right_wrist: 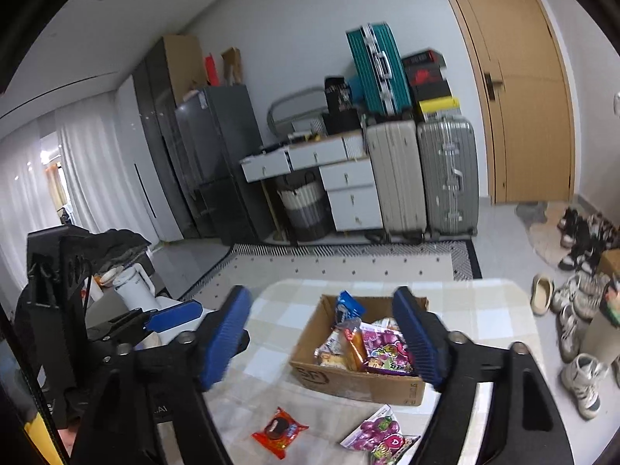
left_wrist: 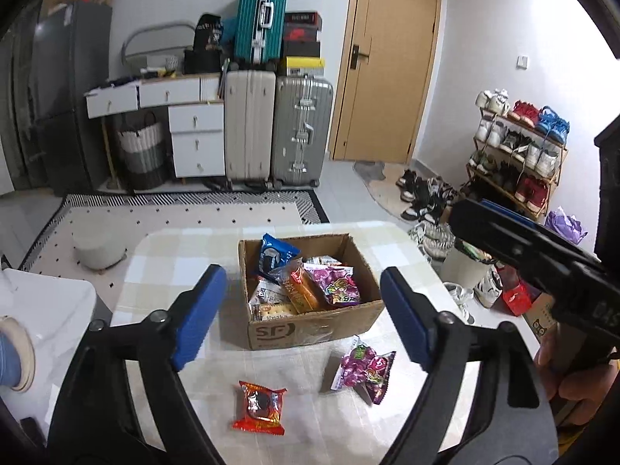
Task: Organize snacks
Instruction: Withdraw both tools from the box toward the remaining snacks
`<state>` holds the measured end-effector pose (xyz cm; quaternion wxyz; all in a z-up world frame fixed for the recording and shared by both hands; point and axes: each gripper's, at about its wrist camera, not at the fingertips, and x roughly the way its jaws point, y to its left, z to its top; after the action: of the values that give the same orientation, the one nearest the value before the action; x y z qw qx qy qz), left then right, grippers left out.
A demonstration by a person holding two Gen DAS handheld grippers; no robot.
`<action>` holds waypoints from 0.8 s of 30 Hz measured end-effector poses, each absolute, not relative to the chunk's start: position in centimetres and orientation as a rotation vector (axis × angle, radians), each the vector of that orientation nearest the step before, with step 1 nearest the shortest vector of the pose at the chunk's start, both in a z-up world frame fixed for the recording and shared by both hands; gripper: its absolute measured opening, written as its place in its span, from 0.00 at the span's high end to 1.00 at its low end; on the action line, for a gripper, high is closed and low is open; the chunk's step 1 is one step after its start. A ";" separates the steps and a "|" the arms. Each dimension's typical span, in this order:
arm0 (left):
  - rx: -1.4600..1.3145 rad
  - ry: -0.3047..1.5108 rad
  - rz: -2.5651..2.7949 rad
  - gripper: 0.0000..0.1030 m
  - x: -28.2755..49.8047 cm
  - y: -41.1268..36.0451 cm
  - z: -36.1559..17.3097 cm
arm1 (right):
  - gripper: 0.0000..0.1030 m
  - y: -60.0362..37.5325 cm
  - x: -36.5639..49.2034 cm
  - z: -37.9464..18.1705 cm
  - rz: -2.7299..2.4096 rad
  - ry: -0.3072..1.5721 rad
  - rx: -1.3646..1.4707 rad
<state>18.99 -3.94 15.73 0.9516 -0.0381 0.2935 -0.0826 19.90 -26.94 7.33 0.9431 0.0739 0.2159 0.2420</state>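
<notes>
A cardboard box [left_wrist: 271, 331] [right_wrist: 387, 389] with several snack packs stands on the checked table [left_wrist: 170, 255] [right_wrist: 484, 310]. A red snack pack [left_wrist: 259, 407] [right_wrist: 279, 431] and a purple candy pack [left_wrist: 364, 371] [right_wrist: 378, 437] lie on the table in front of the box. My left gripper [left_wrist: 300, 316] is open and empty above them; it also shows in the right wrist view [right_wrist: 174, 316]. My right gripper [right_wrist: 323, 343] is open and empty above the table near the box; it also shows at the right of the left wrist view [left_wrist: 503, 232].
Suitcases [left_wrist: 279, 131], white drawers [left_wrist: 193, 135], a fridge [left_wrist: 66, 93] and a door [left_wrist: 387, 58] stand beyond the rug. A shoe rack [left_wrist: 519, 155] and loose shoes [right_wrist: 577, 310] are at the right. A white stool [left_wrist: 99, 242] and a bin [left_wrist: 463, 267] flank the table.
</notes>
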 end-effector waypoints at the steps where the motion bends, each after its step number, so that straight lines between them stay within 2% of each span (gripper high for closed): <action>1: -0.080 0.589 -0.168 0.22 17.8 -3.8 16.3 | 0.21 -27.0 18.9 7.8 0.499 0.423 0.147; 5: -0.097 0.543 -0.161 0.18 13.1 -3.0 18.8 | 0.21 -27.2 14.3 9.3 0.539 0.348 0.105; 7: -0.111 0.521 -0.169 0.16 10.9 -2.5 19.8 | 0.10 -27.1 11.5 10.0 0.543 0.302 0.081; 11: -0.130 0.480 -0.169 0.14 5.6 -1.7 21.6 | 0.09 -27.2 7.0 10.9 0.556 0.224 0.081; 13: -0.127 0.458 -0.153 0.09 3.2 -1.4 22.2 | 0.02 -27.2 5.3 11.0 0.560 0.198 0.082; 15: -0.135 0.426 -0.145 0.01 0.4 -0.7 22.6 | 0.01 -27.5 3.4 10.9 0.557 0.166 0.087; 17: -0.131 0.378 -0.130 0.01 -2.4 -0.1 22.9 | 0.01 -27.7 1.5 10.5 0.558 0.137 0.098; 24: -0.085 0.322 -0.028 0.01 -10.2 0.6 19.4 | 0.01 -28.1 -1.9 7.3 0.515 0.136 0.119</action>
<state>-10.22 0.58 19.40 0.9861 -0.0421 0.1603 -0.0142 -1.87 -28.08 7.33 0.9630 0.0586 0.0674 0.2542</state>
